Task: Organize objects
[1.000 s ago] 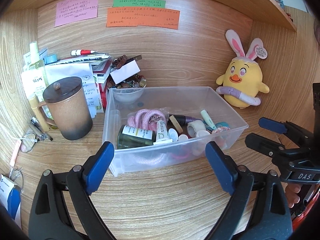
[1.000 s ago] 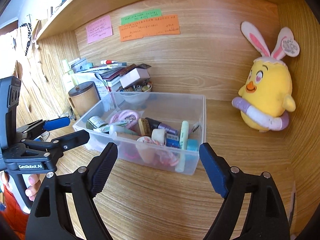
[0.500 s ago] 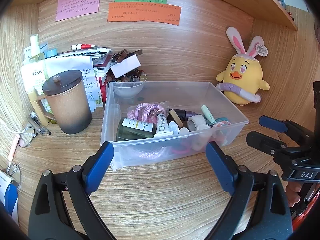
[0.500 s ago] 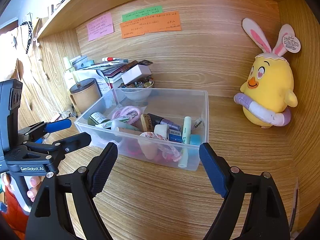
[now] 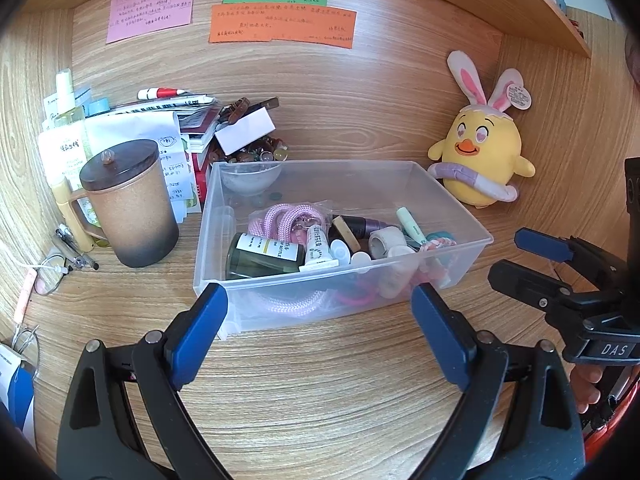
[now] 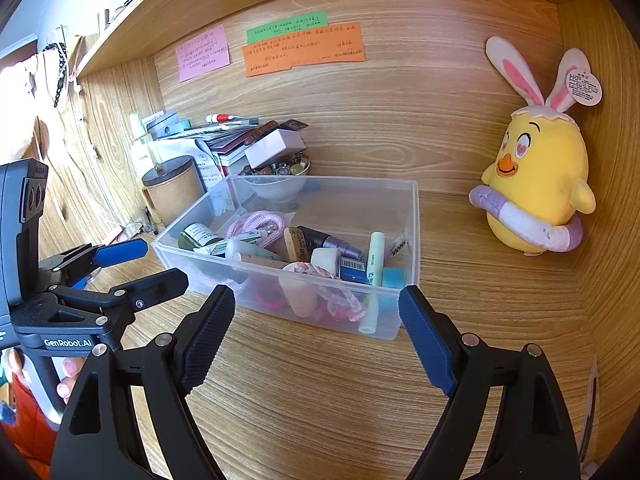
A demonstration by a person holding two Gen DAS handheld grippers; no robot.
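A clear plastic bin sits on the wooden desk, holding a dark green bottle, pink cord, a white tube, a roll of tape and a pale green stick. My left gripper hovers open just in front of the bin's near wall, nothing between its blue pads. My right gripper is open too, in front of the bin's near right corner, empty. Each gripper shows at the edge of the other's view.
A brown lidded mug stands left of the bin, before a pile of books and papers. A bowl of marbles sits behind the bin. A yellow plush chick leans at the right wall. Glasses and pens lie far left.
Both views have tilted slightly, so the bin sits a little lower in frame. The grippers stay open and nothing on the desk has moved.
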